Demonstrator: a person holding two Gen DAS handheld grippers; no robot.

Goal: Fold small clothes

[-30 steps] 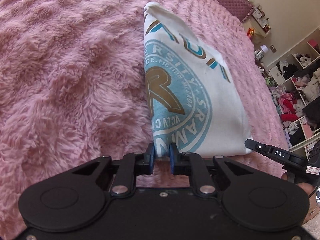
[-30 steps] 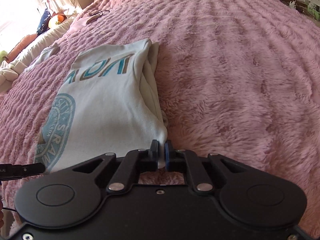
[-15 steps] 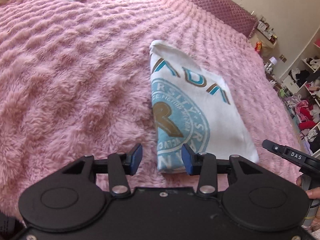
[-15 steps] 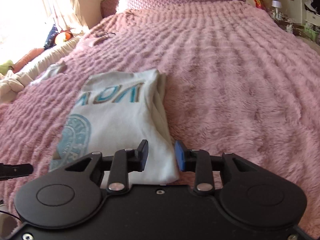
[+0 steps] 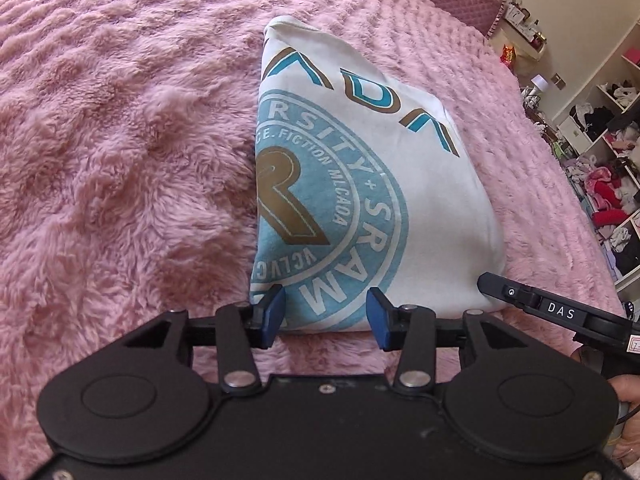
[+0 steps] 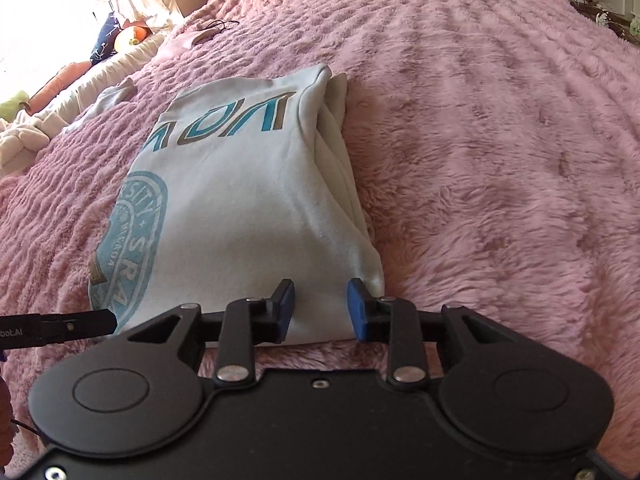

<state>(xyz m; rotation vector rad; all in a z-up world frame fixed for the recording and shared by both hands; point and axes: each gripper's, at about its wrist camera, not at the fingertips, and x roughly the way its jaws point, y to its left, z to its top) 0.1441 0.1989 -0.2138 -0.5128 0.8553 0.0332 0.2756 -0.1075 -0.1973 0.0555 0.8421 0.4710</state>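
Observation:
A white T-shirt (image 5: 360, 184) with a blue round print lies folded into a narrow rectangle on the pink fluffy bedspread (image 5: 120, 160). My left gripper (image 5: 326, 314) is open, its blue pads either side of the shirt's near left corner. In the right wrist view the same shirt (image 6: 240, 200) shows its stacked folded layers along the right edge. My right gripper (image 6: 320, 306) is open at the shirt's near right corner. Neither gripper holds cloth.
Shelves full of clothes (image 5: 608, 184) stand to the right of the bed. More loose clothes and pillows (image 6: 60, 100) lie at the bed's far left edge. The other gripper's tip (image 5: 540, 306) shows at the right.
Both grippers were shut on the shirt's near corners one second ago. They have let go and opened, lifted back briefly, and now sit low at the near edge again.

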